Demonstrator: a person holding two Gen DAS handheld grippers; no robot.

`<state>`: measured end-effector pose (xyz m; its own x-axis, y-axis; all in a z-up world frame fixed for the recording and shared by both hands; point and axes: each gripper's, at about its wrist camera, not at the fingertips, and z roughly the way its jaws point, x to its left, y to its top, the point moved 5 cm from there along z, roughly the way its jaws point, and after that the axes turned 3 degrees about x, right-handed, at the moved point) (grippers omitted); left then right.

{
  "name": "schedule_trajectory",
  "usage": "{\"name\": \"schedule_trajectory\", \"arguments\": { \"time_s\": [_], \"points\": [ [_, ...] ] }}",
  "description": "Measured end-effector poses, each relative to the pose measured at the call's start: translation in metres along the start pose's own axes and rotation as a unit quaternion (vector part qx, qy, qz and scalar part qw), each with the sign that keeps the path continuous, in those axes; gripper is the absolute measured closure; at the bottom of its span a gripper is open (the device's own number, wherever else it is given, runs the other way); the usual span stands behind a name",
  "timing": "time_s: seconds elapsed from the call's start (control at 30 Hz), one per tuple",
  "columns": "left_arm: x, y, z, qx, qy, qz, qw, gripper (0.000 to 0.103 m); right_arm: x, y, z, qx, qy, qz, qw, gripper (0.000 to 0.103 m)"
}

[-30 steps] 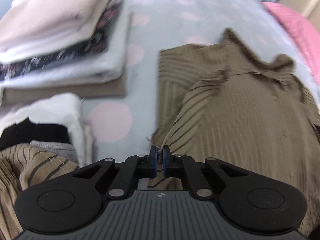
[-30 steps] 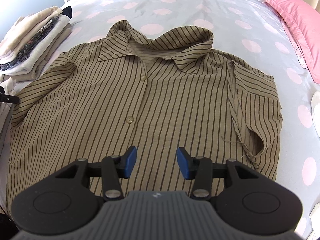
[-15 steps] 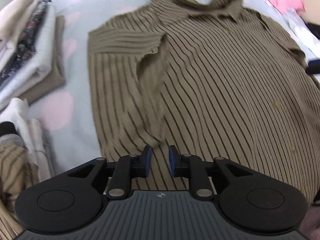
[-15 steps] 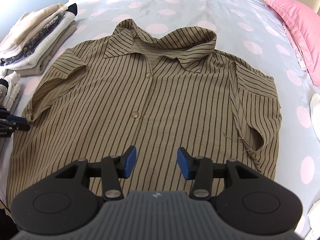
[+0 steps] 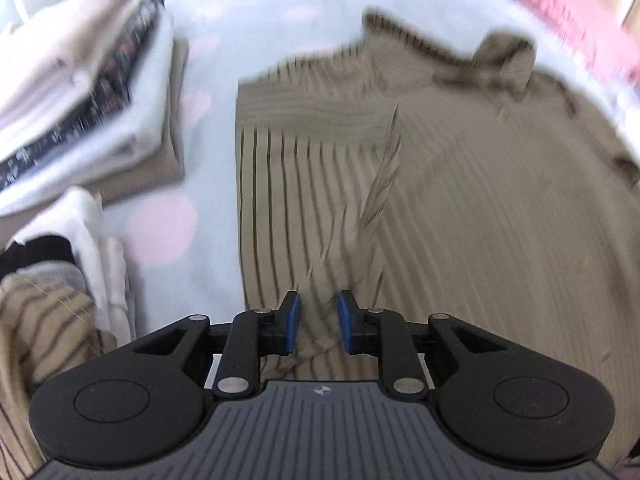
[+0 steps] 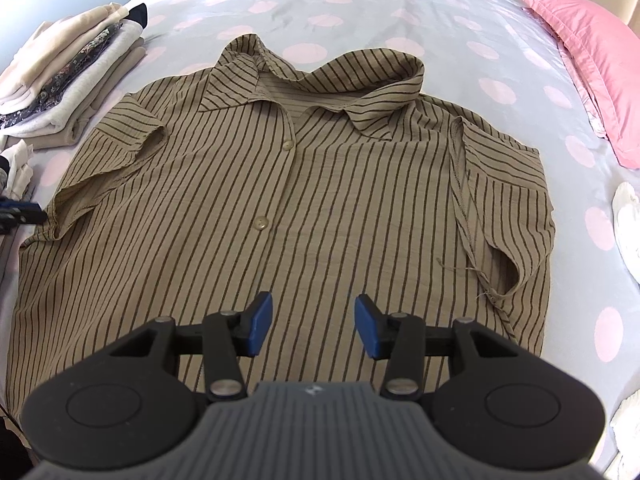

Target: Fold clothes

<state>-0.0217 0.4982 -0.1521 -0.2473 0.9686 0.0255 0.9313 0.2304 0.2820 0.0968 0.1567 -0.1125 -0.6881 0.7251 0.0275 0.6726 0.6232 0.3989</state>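
Note:
A tan shirt with dark stripes [image 6: 340,184] lies buttoned and face up on the spotted bedsheet [image 6: 400,8], collar at the far end. Its left sleeve [image 6: 120,148] is folded inward onto the chest, and the right sleeve [image 6: 508,208] is folded in as well. My left gripper [image 5: 318,322] hovers at the shirt [image 5: 480,220] near the left sleeve's [image 5: 312,128] hem. Its jaws stand slightly apart, with cloth showing in the gap but not pinched. In the right wrist view its tip [image 6: 20,212] shows at the left edge. My right gripper [image 6: 314,326] is open over the lower front.
A stack of folded clothes [image 6: 68,84] sits left of the shirt, also blurred in the left wrist view [image 5: 80,92]. A loose pile of garments [image 5: 48,280] lies nearer on the left. A pink pillow [image 6: 592,64] and a white item [image 6: 628,224] lie to the right.
The left gripper has let go of the sleeve hem and its jaws have parted; the sleeve now lies on the shirt. The left gripper has shifted and dropped. The right gripper stayed put.

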Motion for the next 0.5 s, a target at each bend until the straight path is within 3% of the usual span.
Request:
{"name": "schedule_trajectory", "arguments": {
  "time_s": [0.07, 0.17, 0.23, 0.33, 0.5],
  "points": [
    [-0.002, -0.002, 0.010, 0.027, 0.010, 0.009, 0.9995, 0.085, 0.000, 0.000, 0.001, 0.000, -0.003, -0.004, 1.000, 0.054],
    [-0.001, 0.003, 0.008, 0.027, 0.014, 0.007, 0.9995, 0.085, 0.000, 0.000, 0.006, 0.006, -0.005, -0.005, 1.000, 0.054],
    [0.002, 0.013, -0.001, 0.010, 0.002, -0.004, 0.9999, 0.084, 0.000, 0.001, 0.010, 0.011, -0.005, -0.005, 1.000, 0.054],
    [0.011, 0.038, -0.017, -0.027, -0.005, -0.021, 0.9994, 0.076, -0.001, 0.001, 0.015, 0.019, -0.005, -0.007, 1.000, 0.054],
    [0.043, 0.091, -0.022, -0.063, 0.017, -0.081, 0.9946, 0.072, -0.001, 0.000, 0.022, 0.030, -0.003, -0.005, 1.000, 0.053]
  ]
}}
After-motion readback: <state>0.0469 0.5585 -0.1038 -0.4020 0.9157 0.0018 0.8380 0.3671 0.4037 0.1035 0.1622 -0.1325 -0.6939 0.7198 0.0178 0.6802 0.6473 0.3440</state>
